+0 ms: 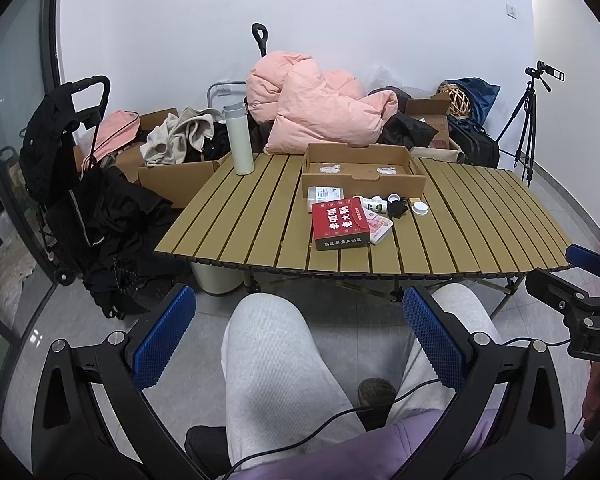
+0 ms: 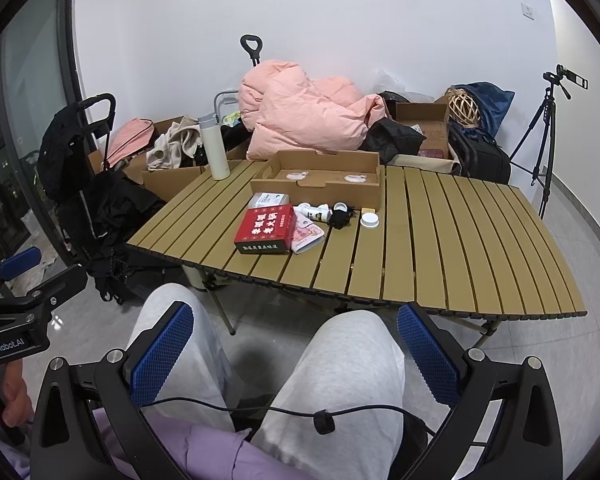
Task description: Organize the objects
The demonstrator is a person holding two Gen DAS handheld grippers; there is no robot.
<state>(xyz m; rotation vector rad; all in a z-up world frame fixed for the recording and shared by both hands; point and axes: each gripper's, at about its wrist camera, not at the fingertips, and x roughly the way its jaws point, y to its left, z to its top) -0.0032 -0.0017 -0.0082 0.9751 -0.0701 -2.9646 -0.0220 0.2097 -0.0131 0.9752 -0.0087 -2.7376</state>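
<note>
Slatted table (image 1: 228, 216), one red box (image 1: 340, 220)

pink duvet (image 1: 316, 108), camera tripod (image 1: 528, 128), black stroller (image 1: 72, 168), woven basket (image 2: 464, 110)

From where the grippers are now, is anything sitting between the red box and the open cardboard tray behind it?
Yes. A small white box lies flat between the red box and the front wall of the cardboard tray. Lifting the red box over that wall should probably clear it.
</note>
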